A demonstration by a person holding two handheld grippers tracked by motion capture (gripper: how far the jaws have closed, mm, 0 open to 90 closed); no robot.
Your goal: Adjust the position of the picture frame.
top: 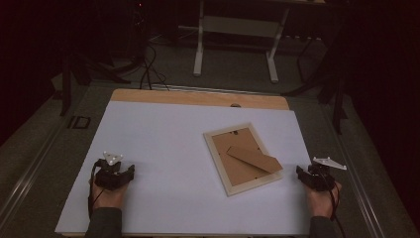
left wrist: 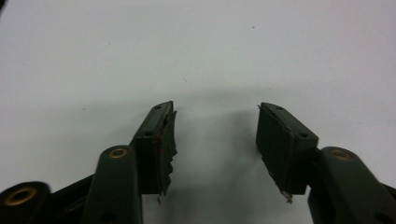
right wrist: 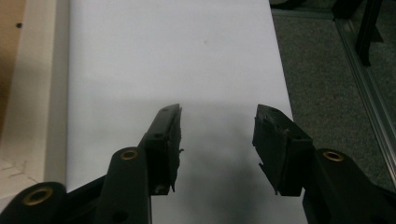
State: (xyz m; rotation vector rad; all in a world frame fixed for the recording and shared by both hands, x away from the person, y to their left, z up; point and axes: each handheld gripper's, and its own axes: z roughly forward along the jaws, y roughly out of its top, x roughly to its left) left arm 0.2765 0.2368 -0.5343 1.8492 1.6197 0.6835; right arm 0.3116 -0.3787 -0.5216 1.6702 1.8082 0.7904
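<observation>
A pale wooden picture frame lies face down on the white sheet, right of centre, its brown back board and folded stand showing. My left gripper rests at the sheet's front left, far from the frame. In the left gripper view its jaws stand open over bare white sheet. At the front right, just beside the frame's near corner, sits my right gripper. Its jaws are open with nothing between them, and the frame's pale edge runs along the left of the right gripper view.
The white sheet covers a wooden table top. Grey carpet and a metal rail lie beyond the sheet's right edge. A white desk frame and dark cables stand on the floor behind the table.
</observation>
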